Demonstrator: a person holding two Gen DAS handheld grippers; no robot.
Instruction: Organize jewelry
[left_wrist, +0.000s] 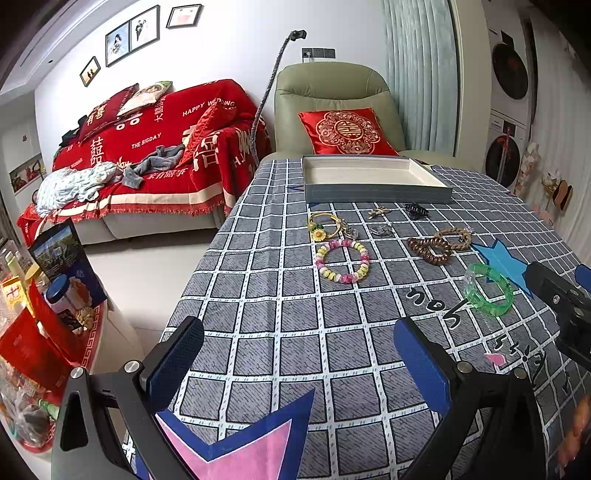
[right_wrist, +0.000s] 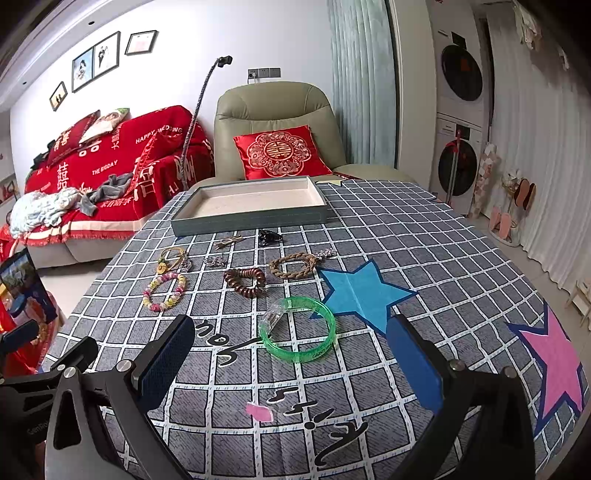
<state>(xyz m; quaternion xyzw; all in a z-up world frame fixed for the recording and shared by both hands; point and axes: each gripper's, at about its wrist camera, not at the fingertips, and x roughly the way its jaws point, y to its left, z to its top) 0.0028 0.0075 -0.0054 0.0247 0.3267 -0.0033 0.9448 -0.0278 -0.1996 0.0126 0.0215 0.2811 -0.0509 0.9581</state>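
Here your left gripper (left_wrist: 299, 354) and right gripper (right_wrist: 291, 354) both gape wide, holding nothing. The jewelry lies scattered on the surface (right_wrist: 424, 236) before the tray (right_wrist: 251, 219); the green bangle (right_wrist: 299, 330) sits nearest your right gripper.

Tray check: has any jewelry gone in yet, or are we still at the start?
Still at the start. The tray looks empty, so nothing is done. Nothing is in hand: the left gripper and the right gripper are both open. All pieces remain on the tablecloth, including the green bangle, bead bracelet, brown hair tie and black clip.
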